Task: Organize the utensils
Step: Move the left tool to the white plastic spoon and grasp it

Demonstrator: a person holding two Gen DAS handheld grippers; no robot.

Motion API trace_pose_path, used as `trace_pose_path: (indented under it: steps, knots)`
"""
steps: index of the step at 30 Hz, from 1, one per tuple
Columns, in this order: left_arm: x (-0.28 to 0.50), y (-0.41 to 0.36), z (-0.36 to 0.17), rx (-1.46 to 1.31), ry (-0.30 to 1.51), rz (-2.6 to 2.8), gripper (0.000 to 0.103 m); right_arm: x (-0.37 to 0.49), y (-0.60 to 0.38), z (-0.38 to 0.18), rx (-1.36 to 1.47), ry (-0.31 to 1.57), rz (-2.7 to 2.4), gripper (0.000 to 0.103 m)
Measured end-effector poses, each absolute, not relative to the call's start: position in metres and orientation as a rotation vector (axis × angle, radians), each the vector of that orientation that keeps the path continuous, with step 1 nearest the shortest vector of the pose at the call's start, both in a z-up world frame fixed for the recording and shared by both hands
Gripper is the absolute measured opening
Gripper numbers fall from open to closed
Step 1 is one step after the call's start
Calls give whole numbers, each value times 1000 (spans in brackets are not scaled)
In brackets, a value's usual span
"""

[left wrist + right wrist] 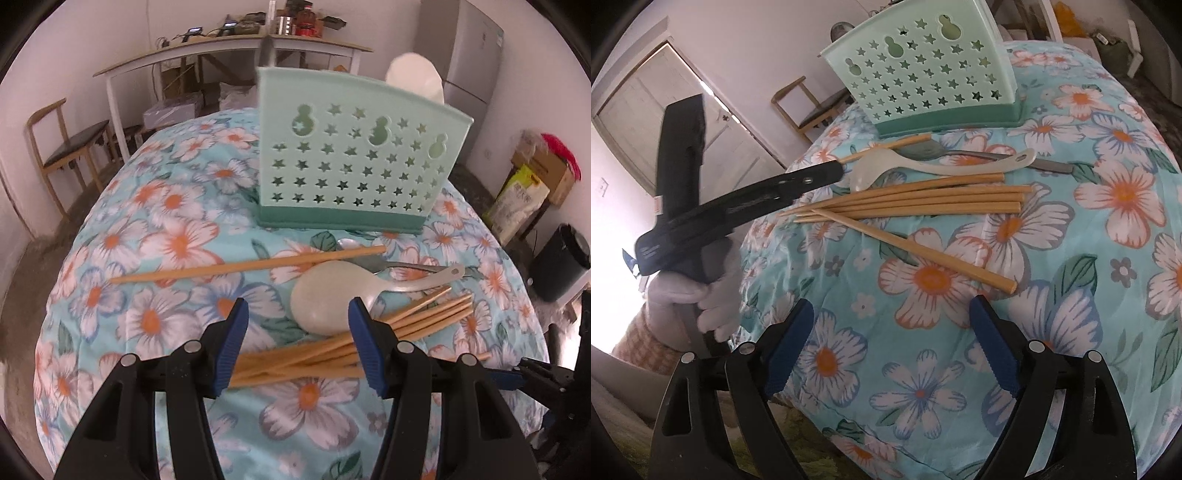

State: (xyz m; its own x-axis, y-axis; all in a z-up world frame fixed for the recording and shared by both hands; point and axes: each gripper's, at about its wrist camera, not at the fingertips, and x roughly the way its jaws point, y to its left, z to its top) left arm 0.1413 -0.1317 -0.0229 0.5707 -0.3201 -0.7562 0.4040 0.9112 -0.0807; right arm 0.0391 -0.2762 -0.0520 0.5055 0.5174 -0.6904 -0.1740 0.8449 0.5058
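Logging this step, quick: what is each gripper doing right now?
Left gripper: open, holding nothing; its jaws straddle the chopsticks.
Right gripper: open wide, empty, above the tablecloth.

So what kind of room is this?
Probably a lived-in home room used for eating: a table under a flowery cloth, a white fridge in the corner, a wooden chair, and a green utensil holder.

Holder [354, 155] stands at back of table [147, 221]; spoon [332, 299] in front; chopsticks [332, 350] nearest, beside spoon
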Motion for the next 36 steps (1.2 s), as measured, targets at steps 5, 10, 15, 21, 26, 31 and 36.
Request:
trace_pose_path:
  steps: [5,10,15,21,26,31,36]
  knots:
    - [145,-147,-29,154,864,-427,54,40,-281,-53,408,952,459,83]
    - [144,-154,-30,163,864,-423,54,38,-283,-54,416,944,478,83]
    - [143,-165,-31,217,860,-430,54,36,-286,-55,433,927,497,83]
    - [146,-182,-38,302,883,-447,54,31,-283,-56,409,900,493,83]
    - [155,-184,-43,307,904,-415,56,25,-284,-55,402,884,496,83]
    - [161,-174,-37,250,903,-380,50,20,-286,-54,419,878,482,83]
    - [157,-161,-17,214,833,-409,33,17,-287,-54,444,868,457,83]
